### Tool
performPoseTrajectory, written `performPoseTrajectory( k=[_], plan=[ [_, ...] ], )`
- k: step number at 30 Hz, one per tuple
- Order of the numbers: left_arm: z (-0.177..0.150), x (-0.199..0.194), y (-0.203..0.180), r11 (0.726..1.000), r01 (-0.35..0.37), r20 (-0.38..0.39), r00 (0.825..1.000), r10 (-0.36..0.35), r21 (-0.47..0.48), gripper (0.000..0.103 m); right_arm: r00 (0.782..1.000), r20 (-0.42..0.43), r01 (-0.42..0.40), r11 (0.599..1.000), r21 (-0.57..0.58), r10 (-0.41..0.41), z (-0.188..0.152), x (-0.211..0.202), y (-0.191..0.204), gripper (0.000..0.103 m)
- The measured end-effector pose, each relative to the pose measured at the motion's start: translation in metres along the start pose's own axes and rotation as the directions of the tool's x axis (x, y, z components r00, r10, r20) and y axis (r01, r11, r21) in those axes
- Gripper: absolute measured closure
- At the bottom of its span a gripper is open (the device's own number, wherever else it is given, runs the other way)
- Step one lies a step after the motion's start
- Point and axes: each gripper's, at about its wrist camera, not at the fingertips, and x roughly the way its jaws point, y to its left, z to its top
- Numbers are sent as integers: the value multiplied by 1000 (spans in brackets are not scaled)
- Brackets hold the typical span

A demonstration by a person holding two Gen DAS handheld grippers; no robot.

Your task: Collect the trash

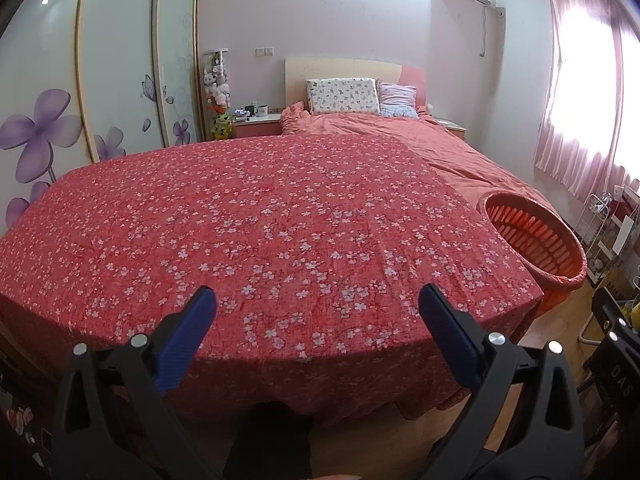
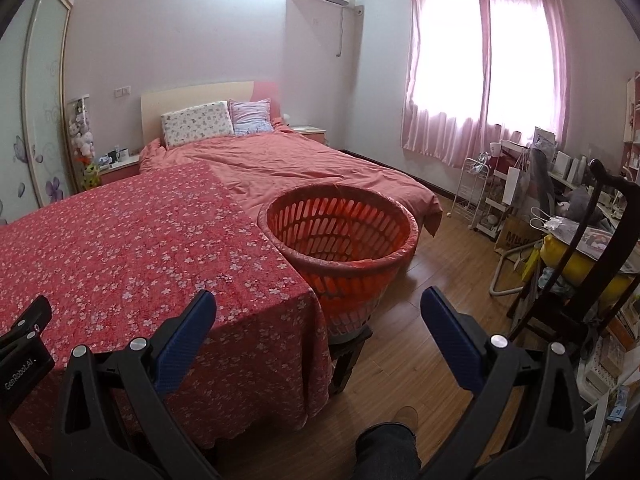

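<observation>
A red floral cloth [image 1: 280, 220] covers the near surface at the bed's [image 2: 304, 164] foot. An orange basket [image 2: 340, 236] stands upright, mouth up, beside the cloth's right edge. Left gripper [image 1: 318, 300] and right gripper [image 2: 318, 300] hover with fingers spread wide, holding nothing.

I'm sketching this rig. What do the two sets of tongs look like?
Both the left tongs and the right tongs have black plastic arms with triangular cutouts, round silver rivets and ribbed blue pads. No cables show.
</observation>
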Motion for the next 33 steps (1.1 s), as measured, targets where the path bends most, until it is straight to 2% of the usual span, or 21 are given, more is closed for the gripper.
performPoseTrajectory(
  k=[33],
  plan=[
    [1, -18, -7, 1000, 30, 42, 999, -30, 0, 4, 1000, 10, 0, 1000, 1, 0, 1, -4, -3, 2]
  ],
)
